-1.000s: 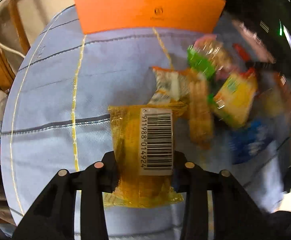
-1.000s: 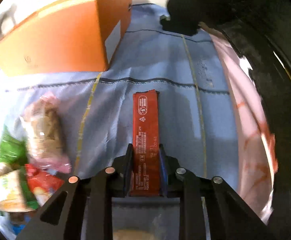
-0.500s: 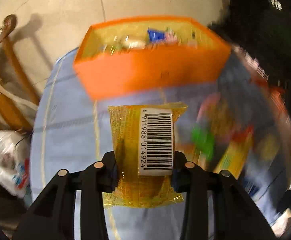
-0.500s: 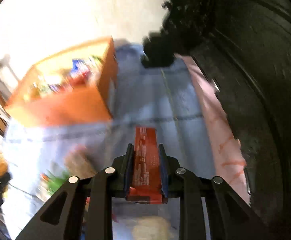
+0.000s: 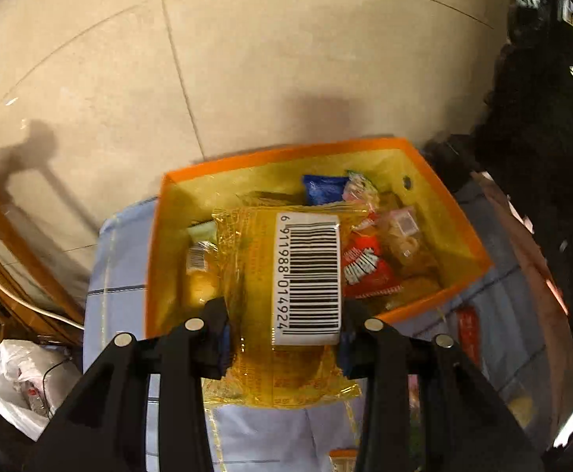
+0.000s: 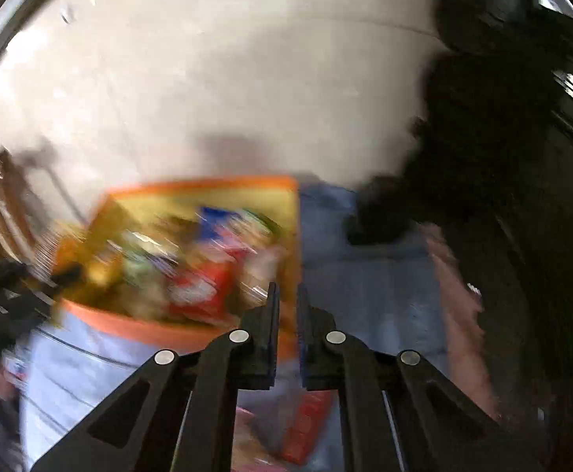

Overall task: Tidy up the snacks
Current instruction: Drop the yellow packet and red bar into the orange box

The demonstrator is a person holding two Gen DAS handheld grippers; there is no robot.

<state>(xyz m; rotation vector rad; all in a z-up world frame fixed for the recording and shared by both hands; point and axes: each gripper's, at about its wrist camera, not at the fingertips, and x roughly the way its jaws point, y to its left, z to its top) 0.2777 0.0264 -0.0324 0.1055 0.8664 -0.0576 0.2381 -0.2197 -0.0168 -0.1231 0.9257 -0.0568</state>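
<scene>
My left gripper (image 5: 284,306) is shut on a yellow snack packet (image 5: 306,275) with a white barcode label. It holds the packet over the near side of the open orange box (image 5: 286,153), which has several snacks inside. The right wrist view is blurred. There my right gripper (image 6: 286,295) hangs by the near right corner of the orange box (image 6: 207,185); its jaws are closing to a thin gap with nothing between them. A red snack bar (image 6: 306,424) lies on the cloth below it, and the same red snack bar (image 5: 468,334) shows right of the box.
The box stands on a table under a pale blue cloth (image 5: 125,259), above a tiled floor (image 5: 247,59). A wooden chair (image 5: 11,255) and a white plastic bag (image 5: 19,373) are at the left. Dark furniture (image 5: 542,118) stands at the right. Another snack (image 5: 343,460) lies near the front.
Both grippers rose and moved toward the orange box, so its inside now shows. The red bar has left the right gripper's jaws, which have closed together. The left keeps the yellow packet.
</scene>
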